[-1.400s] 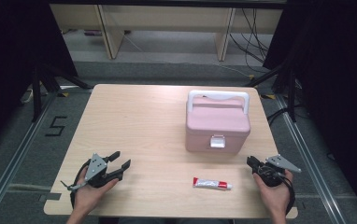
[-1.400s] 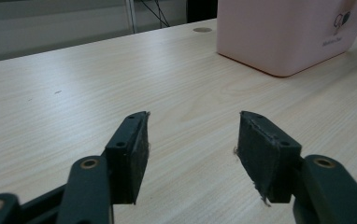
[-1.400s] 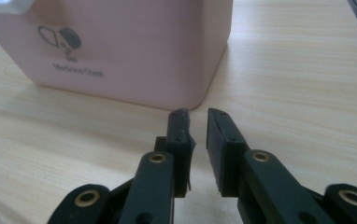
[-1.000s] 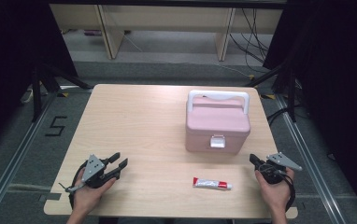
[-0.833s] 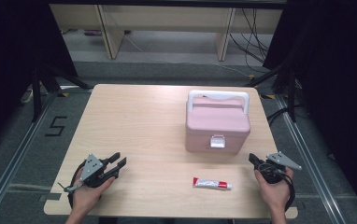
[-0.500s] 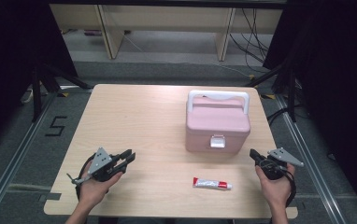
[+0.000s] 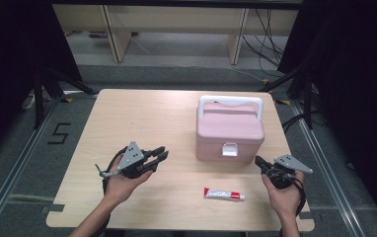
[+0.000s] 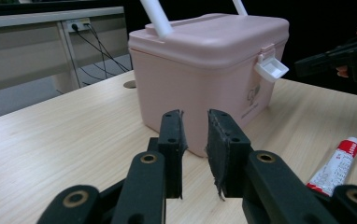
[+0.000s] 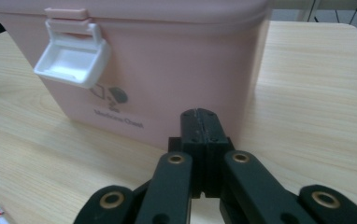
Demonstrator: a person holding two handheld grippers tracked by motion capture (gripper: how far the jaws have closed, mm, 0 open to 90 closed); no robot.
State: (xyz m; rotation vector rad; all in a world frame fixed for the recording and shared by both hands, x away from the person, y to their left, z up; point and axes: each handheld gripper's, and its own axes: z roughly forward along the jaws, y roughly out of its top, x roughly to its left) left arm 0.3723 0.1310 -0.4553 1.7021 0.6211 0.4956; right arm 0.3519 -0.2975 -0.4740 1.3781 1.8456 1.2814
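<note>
A bench (image 7: 142,113) topped with pale wood-grain laminate, smooth and matt. On it stands a pink box (image 7: 229,132) of smooth plastic with a soft satin sheen; its handle (image 7: 230,101) and front latch (image 7: 230,149) are glossy white plastic. A small tube (image 7: 224,194), white and red, looks like slick, shiny plastic. The left gripper (image 7: 160,154) and right gripper (image 7: 259,161) are matt black plastic, their pads (image 8: 219,140) rough and rubbery, with brass-coloured metal rivets and dull grey plates on top.
</note>
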